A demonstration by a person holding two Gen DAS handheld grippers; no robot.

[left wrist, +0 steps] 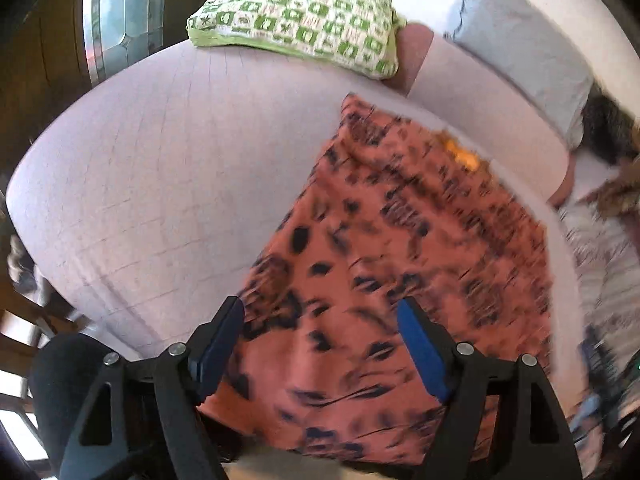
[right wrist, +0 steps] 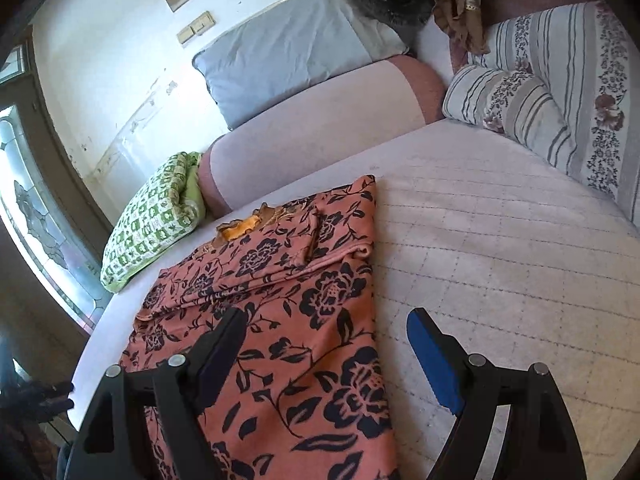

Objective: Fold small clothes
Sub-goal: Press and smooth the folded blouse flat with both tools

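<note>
Garment (right wrist: 272, 320) lies flat on the bed (right wrist: 500, 248). Behind the garment: a bolster (right wrist: 320, 120), with a pillow (right wrist: 280, 52) on it. Left of the garment: a cushion (right wrist: 152, 228). Right of it, well apart: striped pillows (right wrist: 540, 108).

The garment (right wrist: 280, 312) is salmon-orange with black flowers and leaves, its neck lining bright orange. The bed (right wrist: 500, 248) is pale lilac with a faint grid. One pillow (right wrist: 156, 224) is white with green squares, another (right wrist: 288, 52) plain grey-blue, a third (right wrist: 508, 100) grey-striped with dark florals. Each claw's pads (right wrist: 436, 364) are blue on black.
</note>
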